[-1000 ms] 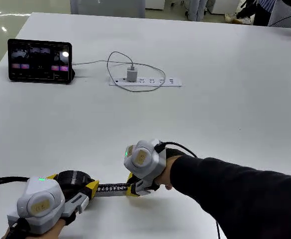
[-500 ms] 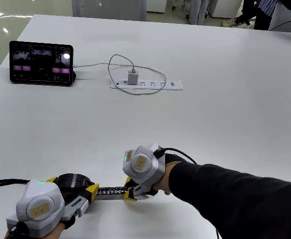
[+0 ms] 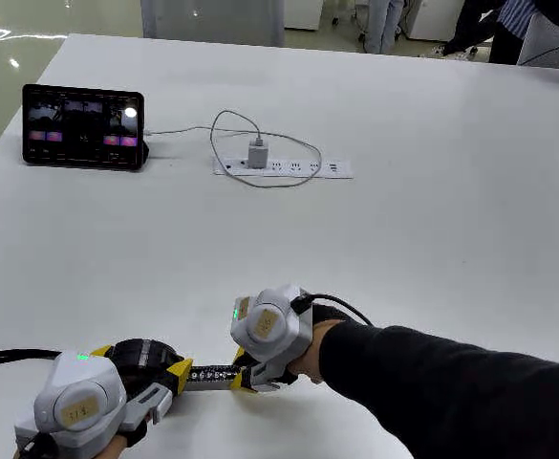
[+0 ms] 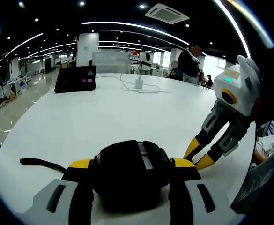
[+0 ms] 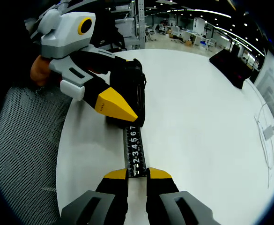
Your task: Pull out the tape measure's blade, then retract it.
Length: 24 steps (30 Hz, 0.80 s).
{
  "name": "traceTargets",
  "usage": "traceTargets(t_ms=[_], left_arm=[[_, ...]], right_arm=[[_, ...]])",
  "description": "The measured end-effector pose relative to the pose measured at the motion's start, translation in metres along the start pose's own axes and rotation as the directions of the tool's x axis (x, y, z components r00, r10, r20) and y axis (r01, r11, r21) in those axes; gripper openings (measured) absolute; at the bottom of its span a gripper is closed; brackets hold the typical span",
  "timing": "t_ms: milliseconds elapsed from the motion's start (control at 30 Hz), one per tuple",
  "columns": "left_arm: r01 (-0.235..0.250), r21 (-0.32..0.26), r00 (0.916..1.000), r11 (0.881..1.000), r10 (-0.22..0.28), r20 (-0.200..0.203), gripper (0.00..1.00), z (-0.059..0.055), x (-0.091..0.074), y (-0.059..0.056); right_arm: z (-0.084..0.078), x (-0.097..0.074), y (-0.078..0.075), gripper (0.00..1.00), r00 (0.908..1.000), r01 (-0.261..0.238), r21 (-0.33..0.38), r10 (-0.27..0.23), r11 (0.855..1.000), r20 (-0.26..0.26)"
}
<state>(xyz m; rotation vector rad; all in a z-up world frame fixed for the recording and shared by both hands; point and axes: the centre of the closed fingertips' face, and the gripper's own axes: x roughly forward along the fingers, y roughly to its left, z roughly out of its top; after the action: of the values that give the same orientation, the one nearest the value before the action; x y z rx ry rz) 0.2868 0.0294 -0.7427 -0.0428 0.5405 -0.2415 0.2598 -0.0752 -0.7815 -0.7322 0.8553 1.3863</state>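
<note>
Compared with one second ago, the right tongs (image 3: 244, 375) stand closer to the left tongs (image 3: 143, 361), and the exposed stretch of blade (image 3: 210, 375) between them is shorter. Left tongs (image 4: 133, 164): closed around the black body of the tape measure (image 4: 132, 171), one yellow tip on each side, with the body resting on the white bench (image 3: 403, 220) at its near edge. Right tongs (image 5: 137, 173): narrowed onto the end of the blade (image 5: 134, 147), which is pinched between the two yellow tips; its printed numerals run back to the tape measure (image 5: 136, 89). The blade lies straight and low over the bench, joining the two tongs.

In the left gripper view, the right tongs (image 4: 200, 157) point down at the bench just beside the tape measure. A black strap (image 3: 7, 358) trails left from the tape measure (image 3: 145, 352) across the bench. A dark sleeve (image 3: 451, 382) reaches in from the right.

Far side of the bench: a lit tablet (image 3: 83, 126) stands at left, and a white power strip (image 3: 284, 167) with a plugged-in charger (image 3: 258, 153) lies near the middle, well apart from the tongs.
</note>
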Motion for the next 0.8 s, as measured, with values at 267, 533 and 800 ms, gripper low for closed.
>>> traceTargets(t_ms=[267, 533, 800], left_arm=[[0.000, 0.000, 1.0000, 1.000, 0.000, 0.000, 0.60, 0.0002, 0.0000, 0.0002], [0.000, -0.001, 1.0000, 1.000, 0.000, 0.001, 0.61, 0.0002, -0.0001, -0.0002], [0.000, -0.002, 1.0000, 1.000, 0.000, 0.001, 0.61, 0.0004, -0.0001, -0.0003]], right_arm=[[0.0025, 0.0017, 0.0001, 0.10, 1.0000, 0.000, 0.018, -0.001, 1.000, 0.005], [0.0057, 0.0032, 0.0007, 0.10, 0.9997, -0.006, 0.036, 0.005, 0.999, 0.022], [0.0099, 0.0056, 0.0011, 0.11, 0.9994, -0.007, 0.030, 0.006, 1.000, 0.033]])
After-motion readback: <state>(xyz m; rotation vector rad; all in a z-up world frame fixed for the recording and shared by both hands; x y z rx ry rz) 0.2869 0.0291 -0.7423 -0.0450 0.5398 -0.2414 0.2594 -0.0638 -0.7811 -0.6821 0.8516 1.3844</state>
